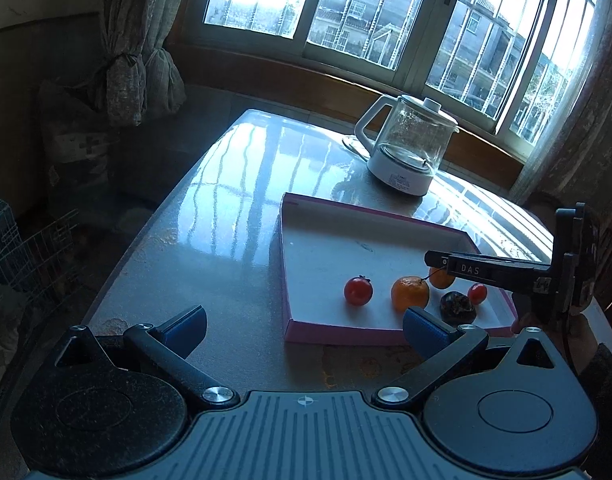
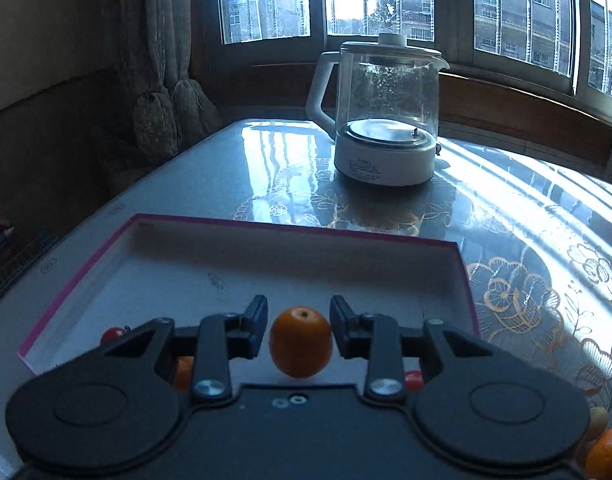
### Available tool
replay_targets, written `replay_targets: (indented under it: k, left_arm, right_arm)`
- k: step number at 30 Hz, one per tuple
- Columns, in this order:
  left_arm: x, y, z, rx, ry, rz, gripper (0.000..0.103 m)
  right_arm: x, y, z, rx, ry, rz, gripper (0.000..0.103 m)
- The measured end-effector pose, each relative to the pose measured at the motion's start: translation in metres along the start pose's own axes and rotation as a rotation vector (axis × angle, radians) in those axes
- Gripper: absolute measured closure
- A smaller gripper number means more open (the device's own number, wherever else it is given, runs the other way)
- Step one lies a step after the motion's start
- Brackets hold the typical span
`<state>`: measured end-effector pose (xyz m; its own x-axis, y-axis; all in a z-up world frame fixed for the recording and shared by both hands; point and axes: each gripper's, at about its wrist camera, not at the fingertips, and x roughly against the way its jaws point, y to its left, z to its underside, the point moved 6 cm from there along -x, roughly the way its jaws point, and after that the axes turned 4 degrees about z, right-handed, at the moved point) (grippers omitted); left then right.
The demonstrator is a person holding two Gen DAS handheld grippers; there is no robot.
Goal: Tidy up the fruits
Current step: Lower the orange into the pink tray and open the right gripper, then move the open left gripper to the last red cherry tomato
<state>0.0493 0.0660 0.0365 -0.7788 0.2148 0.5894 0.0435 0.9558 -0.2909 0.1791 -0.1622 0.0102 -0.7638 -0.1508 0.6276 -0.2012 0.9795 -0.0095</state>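
The right hand-held gripper stands spread around a small orange inside the pink-edged tray on the bench, where the fruits are being gathered. The left hand-held gripper waits spread before the tray, empty.

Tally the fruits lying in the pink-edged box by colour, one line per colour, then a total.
Orange round citrus fruits: 2, one large and one small, the small one between the open fingers of the right tool.
Red round fruits: 2, one larger and one smaller.
Dark brown wrinkled fruit: 1.
Total: 5.
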Motion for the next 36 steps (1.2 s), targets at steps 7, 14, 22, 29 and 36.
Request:
replay_targets:
  k: [7,14,22,29,36]
  left_arm:
    - [0.0,-0.001,0.0,-0.007,0.002,0.006,0.0]
    - [0.001,-0.01,-0.003,-0.022,-0.003,0.021,0.0]
    - [-0.001,-0.031,0.0,-0.049,0.006,0.046,0.0]
    - [-0.007,-0.073,0.008,-0.104,0.031,0.103,0.0]
    - [-0.018,-0.133,0.025,-0.182,0.068,0.185,0.0]
  right_arm:
    - [0.007,0.0,-0.003,-0.011,-0.017,0.009,0.067]
    - [0.044,-0.023,-0.006,-0.075,-0.074,0.008,0.066]
    - [0.109,-0.072,0.016,-0.179,-0.131,0.04,0.061]
    - [0.168,-0.12,0.058,-0.271,-0.147,0.153,0.029]
    - [0.216,-0.159,0.102,-0.306,-0.145,0.276,0.021]
